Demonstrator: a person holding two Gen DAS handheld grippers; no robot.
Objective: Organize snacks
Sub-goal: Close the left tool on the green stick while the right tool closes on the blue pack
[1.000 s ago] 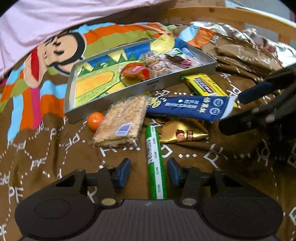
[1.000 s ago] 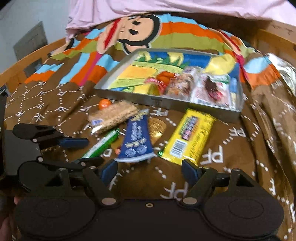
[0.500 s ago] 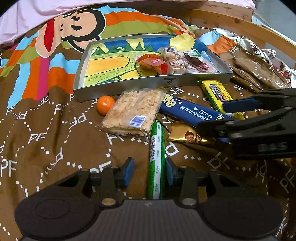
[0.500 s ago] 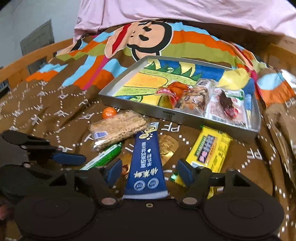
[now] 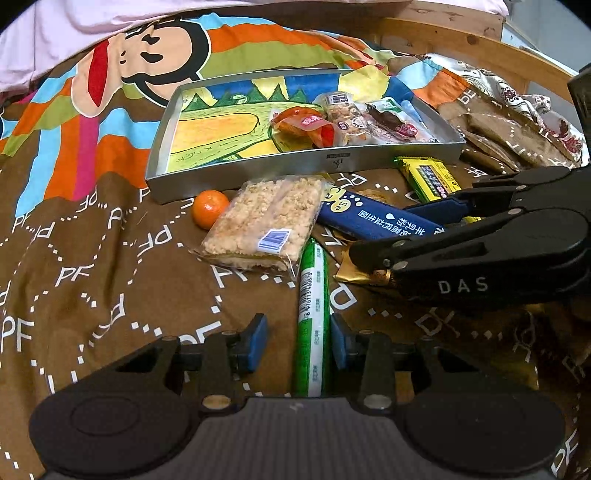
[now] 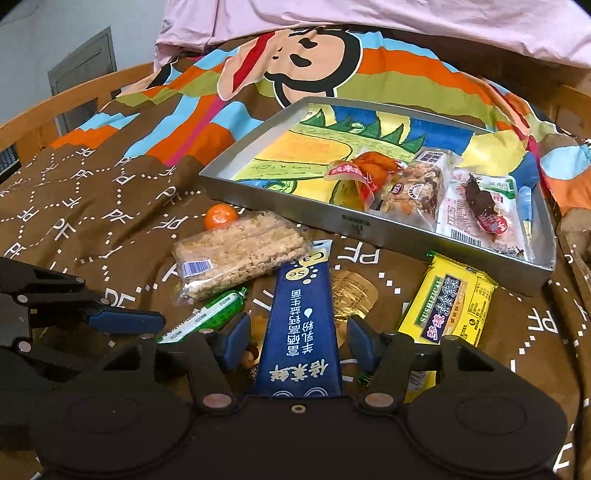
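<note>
A metal tray [image 5: 303, 162] [image 6: 369, 225] on the bedspread holds three wrapped snacks at its right end. In front of it lie a mandarin [image 5: 209, 207], a rice-crisp pack [image 5: 262, 221], a green sausage stick [image 5: 313, 295], a blue sachet [image 5: 373, 218], a gold packet [image 5: 351, 273] and a yellow bar [image 5: 430, 177]. My left gripper [image 5: 297, 341] straddles the green stick's near end, with a gap at the left pad. My right gripper [image 6: 298, 343] straddles the blue sachet [image 6: 304, 314]. Its jaws are closing and both pads are still clear of the sachet.
A wooden bed frame [image 5: 461, 40] [image 6: 55, 110] runs along both sides. A pink blanket [image 6: 369, 22] is bunched at the back. Crumpled patterned cloth [image 5: 517, 122] lies right of the tray. Bare brown bedspread [image 5: 92, 277] stretches to the left.
My right gripper slid forward over the blue sachet and its jaws narrowed. My left gripper rolled more level and closed a little around the green stick.
</note>
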